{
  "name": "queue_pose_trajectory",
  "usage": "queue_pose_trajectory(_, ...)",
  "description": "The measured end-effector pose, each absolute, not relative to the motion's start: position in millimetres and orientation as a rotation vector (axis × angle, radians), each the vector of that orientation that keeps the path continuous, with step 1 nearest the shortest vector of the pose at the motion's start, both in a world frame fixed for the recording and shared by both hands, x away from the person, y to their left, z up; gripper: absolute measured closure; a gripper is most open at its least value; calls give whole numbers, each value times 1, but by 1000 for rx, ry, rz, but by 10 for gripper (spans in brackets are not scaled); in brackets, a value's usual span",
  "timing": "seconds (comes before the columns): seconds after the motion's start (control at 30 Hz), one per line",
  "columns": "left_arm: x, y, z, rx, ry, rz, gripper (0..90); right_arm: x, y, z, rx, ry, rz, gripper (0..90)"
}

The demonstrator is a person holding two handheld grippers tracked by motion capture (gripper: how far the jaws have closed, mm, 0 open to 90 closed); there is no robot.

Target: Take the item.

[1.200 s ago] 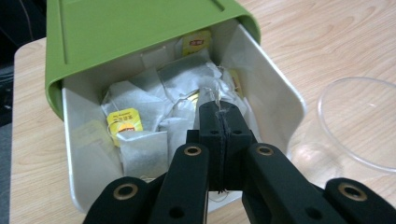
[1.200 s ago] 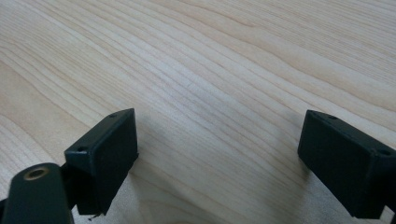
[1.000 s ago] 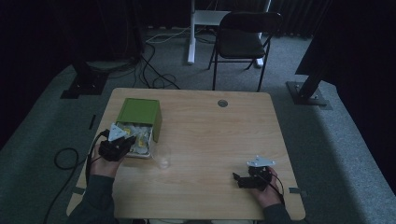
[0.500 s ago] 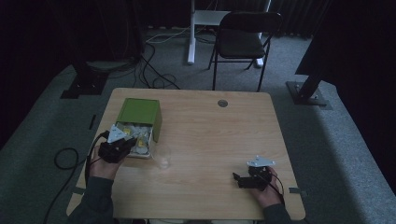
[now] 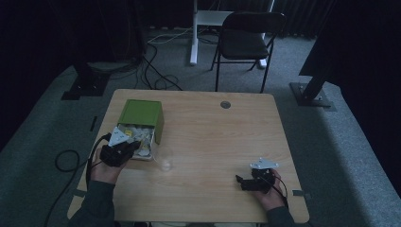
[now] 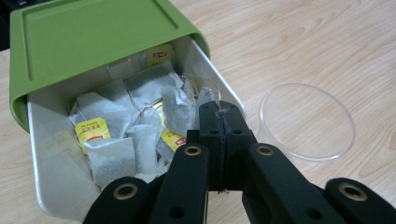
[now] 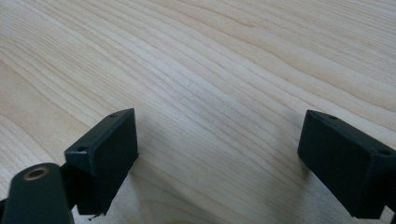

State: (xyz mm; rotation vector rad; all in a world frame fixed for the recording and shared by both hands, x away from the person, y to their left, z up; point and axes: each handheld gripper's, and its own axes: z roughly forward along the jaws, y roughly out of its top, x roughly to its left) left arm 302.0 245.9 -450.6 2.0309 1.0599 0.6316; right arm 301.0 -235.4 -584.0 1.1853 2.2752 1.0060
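A green box (image 5: 141, 113) stands at the table's left with its white drawer (image 6: 46, 154) pulled out. The drawer is full of tea bags (image 6: 116, 161) with yellow tags. My left gripper (image 5: 134, 146) reaches over the drawer's right side. In the left gripper view its jaws (image 6: 219, 114) are pressed together, and a thin white tea bag string (image 6: 217, 97) sticks out above their tips. A clear round cup (image 6: 306, 121) stands on the table just right of the drawer, also seen from above (image 5: 165, 159). My right gripper (image 5: 240, 180) rests near the front right edge, open over bare wood (image 7: 219, 158).
The wooden table (image 5: 217, 137) has a round cable grommet (image 5: 225, 104) near its far edge. A black chair (image 5: 246, 42) and a white desk leg (image 5: 194, 33) stand beyond the table. Cables lie on the grey floor at the left.
My left gripper has drawn slightly back toward the person over the drawer. The right gripper has stayed where it was.
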Motion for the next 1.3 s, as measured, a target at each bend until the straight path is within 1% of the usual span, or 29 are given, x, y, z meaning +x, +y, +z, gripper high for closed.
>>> queue_pose_trajectory(0.73,293,227,-429,2044,959,595,900,301,-235,-584,1187,2275,1006,115)
queue_pose_trajectory(1.3,294,212,-429,2043,917,565,900,301,-235,-584,1186,2274,1007,115)
